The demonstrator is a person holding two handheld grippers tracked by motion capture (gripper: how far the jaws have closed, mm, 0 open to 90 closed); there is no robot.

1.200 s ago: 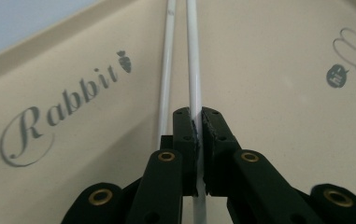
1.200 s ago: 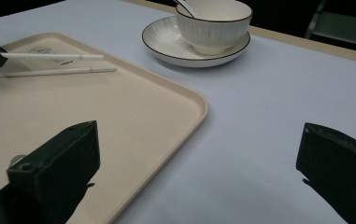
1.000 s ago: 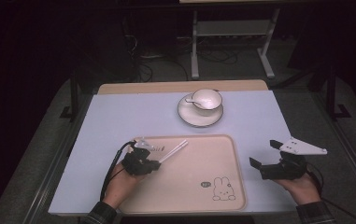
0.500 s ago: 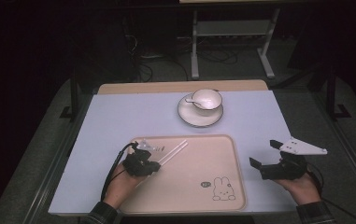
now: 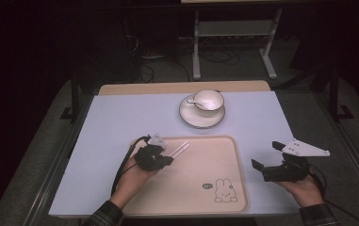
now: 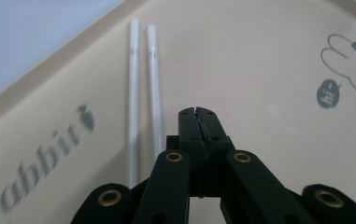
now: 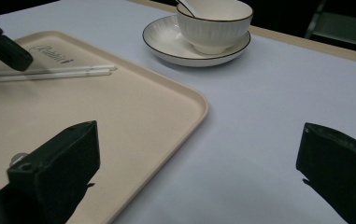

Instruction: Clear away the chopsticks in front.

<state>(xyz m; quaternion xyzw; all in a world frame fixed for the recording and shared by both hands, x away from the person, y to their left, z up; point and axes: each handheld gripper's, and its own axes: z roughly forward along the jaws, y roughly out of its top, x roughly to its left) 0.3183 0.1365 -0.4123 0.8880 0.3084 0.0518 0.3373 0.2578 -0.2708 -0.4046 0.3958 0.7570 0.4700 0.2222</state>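
Left claw pinched fully together over the tray, gripping nothing, jaws just closed. Just beside its tip, two white chopsticks lying side by side. Right claw gaping wide, empty, above the counter.

Two thin white chopsticks lie flat side by side on the beige tray, near its far left corner. In the high view the chopsticks point diagonally toward the far rim. They run nearly parallel with a narrow gap between them, their far ends almost level. They lie just beside the printed word on the tray.
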